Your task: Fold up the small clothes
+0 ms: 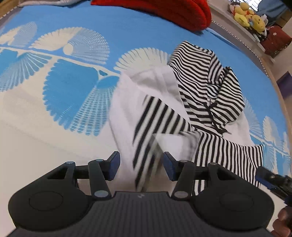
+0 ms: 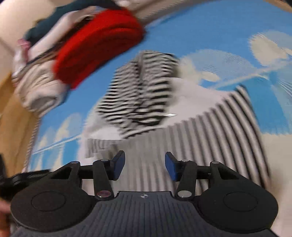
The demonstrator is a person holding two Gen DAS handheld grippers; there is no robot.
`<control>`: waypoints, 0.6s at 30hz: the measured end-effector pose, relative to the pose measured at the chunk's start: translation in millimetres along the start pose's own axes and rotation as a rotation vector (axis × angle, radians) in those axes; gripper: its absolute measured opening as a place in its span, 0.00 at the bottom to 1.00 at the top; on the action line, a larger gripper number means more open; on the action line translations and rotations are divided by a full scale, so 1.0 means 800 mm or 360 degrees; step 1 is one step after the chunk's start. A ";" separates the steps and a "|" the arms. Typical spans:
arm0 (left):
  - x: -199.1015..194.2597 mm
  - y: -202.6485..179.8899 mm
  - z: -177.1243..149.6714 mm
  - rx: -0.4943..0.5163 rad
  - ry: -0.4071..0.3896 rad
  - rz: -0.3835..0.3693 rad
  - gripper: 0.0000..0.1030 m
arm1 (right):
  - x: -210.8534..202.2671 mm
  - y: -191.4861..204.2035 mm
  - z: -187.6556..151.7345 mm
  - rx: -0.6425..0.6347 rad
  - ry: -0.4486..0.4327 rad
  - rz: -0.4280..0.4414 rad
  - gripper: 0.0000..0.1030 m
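L gripper [image 1: 140, 166] jaws apart, top [image 1: 206, 91] hanging blurred between; R gripper [image 2: 145, 167] apart, empty; risk: cloth slips, fold skews.

Both wrist cameras are looking steeply down, close over the bed. They are sharing the striped garment [image 1: 209, 87] [image 2: 138, 94] and red knit [image 1: 155, 11] [image 2: 98, 45] beyond.

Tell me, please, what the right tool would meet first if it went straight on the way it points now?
Most likely the striped garment: its black-and-white cloth lies directly ahead of the open right tool, spread on the blue and white bedspread. The picture is blurred, so depth is uncertain.
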State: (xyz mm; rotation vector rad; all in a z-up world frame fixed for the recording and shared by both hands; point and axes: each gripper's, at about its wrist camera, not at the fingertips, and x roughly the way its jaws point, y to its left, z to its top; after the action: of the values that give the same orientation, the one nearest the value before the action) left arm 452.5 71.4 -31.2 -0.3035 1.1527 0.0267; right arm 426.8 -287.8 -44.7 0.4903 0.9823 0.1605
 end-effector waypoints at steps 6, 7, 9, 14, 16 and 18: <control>0.031 0.003 -0.005 -0.0039 0.0062 0.0017 0.57 | 0.026 -0.047 -0.011 0.0113 0.0220 -0.0404 0.50; 0.037 0.005 -0.006 -0.0046 0.0074 0.0022 0.57 | 0.029 -0.055 -0.014 0.0143 0.0249 -0.0406 0.50; 0.049 0.009 -0.008 -0.0064 0.0107 0.0030 0.57 | 0.033 -0.068 -0.019 0.0185 0.0285 -0.0408 0.50; 0.072 0.002 -0.019 -0.0006 0.0173 0.0059 0.57 | 0.027 -0.067 -0.018 0.0189 0.0278 -0.0405 0.50; 0.068 0.001 -0.020 0.0002 0.0148 0.0102 0.56 | 0.028 -0.062 -0.016 0.0180 0.0265 -0.0418 0.50; 0.056 0.002 -0.017 -0.0018 0.0094 0.0120 0.55 | 0.026 -0.056 -0.014 0.0172 0.0245 -0.0428 0.50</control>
State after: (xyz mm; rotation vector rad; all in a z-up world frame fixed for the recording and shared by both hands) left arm 458.4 63.3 -77.4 -0.2720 1.2224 0.0913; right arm 425.0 -316.4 -86.7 0.4441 1.2021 -0.0984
